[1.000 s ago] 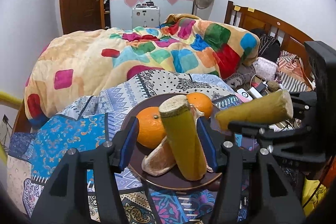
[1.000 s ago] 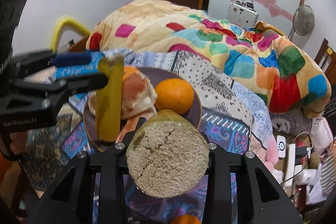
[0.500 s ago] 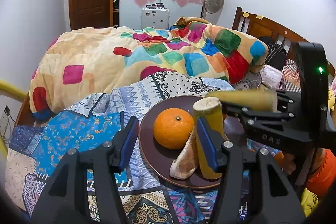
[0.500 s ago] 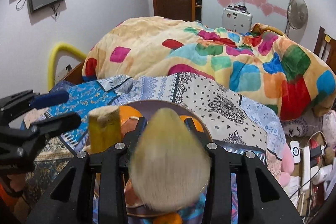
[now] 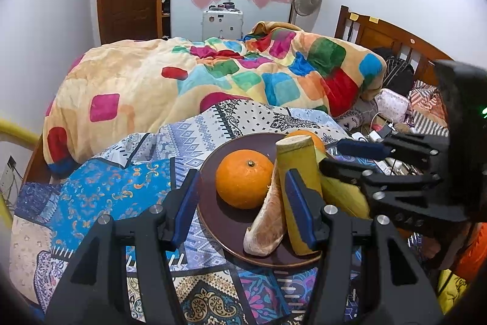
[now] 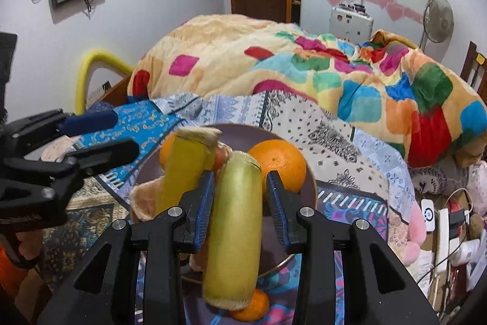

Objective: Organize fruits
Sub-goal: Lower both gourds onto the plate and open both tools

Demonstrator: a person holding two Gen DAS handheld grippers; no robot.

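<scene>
Fruit lay on the brown plate (image 5: 213, 221) at the lower centre of both views: an orange (image 5: 243, 178), a peeled piece (image 5: 268, 224) and a yellow stick (image 5: 299, 191). My left gripper (image 5: 240, 206) stood half open with nothing between its pads. My right gripper (image 6: 240, 203) was narrowly open around a second yellow stick (image 6: 236, 230); whether the pads pressed it, I could not tell.

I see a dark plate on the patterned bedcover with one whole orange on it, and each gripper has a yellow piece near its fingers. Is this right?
Not quite: the plate holds two whole oranges, not one. The right wrist view shows one orange on the right and a second orange behind the yellow piece on the left. The rest is right.
</scene>
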